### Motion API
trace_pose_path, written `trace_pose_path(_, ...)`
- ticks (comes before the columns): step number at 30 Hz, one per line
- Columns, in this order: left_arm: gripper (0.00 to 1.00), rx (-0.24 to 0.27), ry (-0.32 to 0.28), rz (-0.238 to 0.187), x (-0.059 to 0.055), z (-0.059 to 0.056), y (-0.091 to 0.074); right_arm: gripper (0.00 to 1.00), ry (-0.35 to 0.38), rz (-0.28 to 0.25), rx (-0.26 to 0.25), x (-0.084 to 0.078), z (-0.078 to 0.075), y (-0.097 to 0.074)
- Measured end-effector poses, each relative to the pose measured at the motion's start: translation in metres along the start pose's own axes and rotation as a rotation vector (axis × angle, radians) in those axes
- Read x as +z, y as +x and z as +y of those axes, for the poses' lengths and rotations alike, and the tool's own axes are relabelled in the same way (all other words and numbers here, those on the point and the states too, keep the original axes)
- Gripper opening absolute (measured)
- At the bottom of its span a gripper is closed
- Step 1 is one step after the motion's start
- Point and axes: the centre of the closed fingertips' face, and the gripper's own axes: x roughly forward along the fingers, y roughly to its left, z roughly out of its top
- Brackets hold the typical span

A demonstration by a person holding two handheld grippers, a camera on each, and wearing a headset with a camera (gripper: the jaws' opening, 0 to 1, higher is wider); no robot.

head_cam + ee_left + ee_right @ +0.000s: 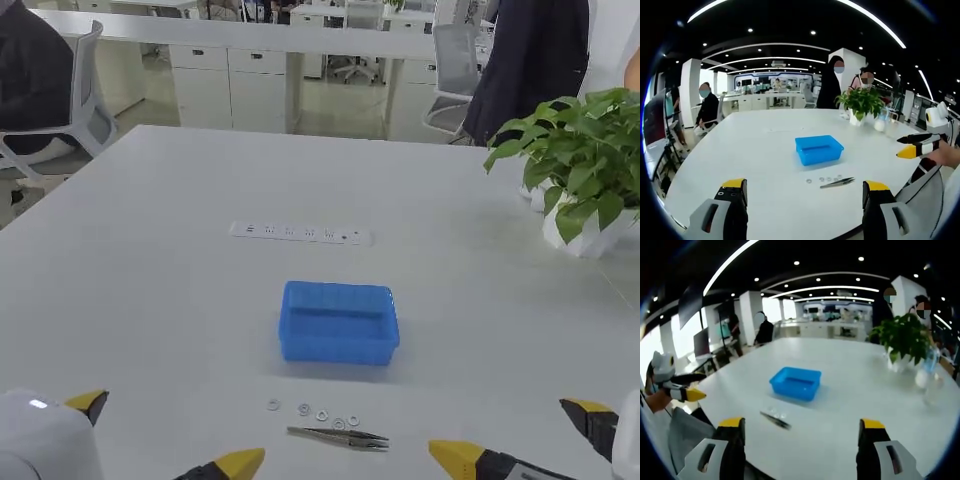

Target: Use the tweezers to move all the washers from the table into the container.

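A blue container (pixel 338 322) stands mid-table. Several small washers (pixel 322 415) lie in a row on the white table just in front of it. Metal tweezers (pixel 338 435) lie right beside them, nearer to me. My left gripper (pixel 165 435) hovers open at the near left edge, and my right gripper (pixel 520 435) hovers open at the near right; both hold nothing. The left gripper view has its open gripper (pixel 804 186), container (pixel 819 149), washers (pixel 822 179) and tweezers (pixel 837 182). The right gripper view has its open gripper (pixel 800 423), container (pixel 795 382) and tweezers (pixel 776 421).
A white power strip (pixel 300 233) lies behind the container. A potted plant (pixel 585 170) in a white pot stands at the far right. An office chair (pixel 60 110) is at the far left edge, with people beyond the table.
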Motion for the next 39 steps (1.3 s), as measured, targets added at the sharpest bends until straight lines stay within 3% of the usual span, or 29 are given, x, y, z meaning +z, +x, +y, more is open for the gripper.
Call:
trace_pose_path(19,0.96,0.002,0.017,0.026,-0.001,-0.003,0.004,0.92,0.026,-0.018,0.027,0.001,0.001,0.005)
trace_pose_path(27,0.93,-0.006,0.016,0.041,-0.006,-0.005,0.011,0.92,0.002,0.015,0.054,-0.003,0.007,0.012)
trace_pose_path(32,0.79,-0.074,0.024,0.067,-0.009,-0.014,0.021,0.91,-0.016,0.026,0.062,-0.003,0.007,0.016)
trace_pose_path(38,0.59,-0.174,0.094,0.134,-0.017,-0.026,0.040,0.91,-0.012,0.033,0.069,-0.005,0.004,0.021)
trace_pose_path(39,0.55,-0.199,0.132,0.148,-0.020,-0.028,0.044,0.91,-0.012,0.031,0.070,-0.005,0.003,0.021)
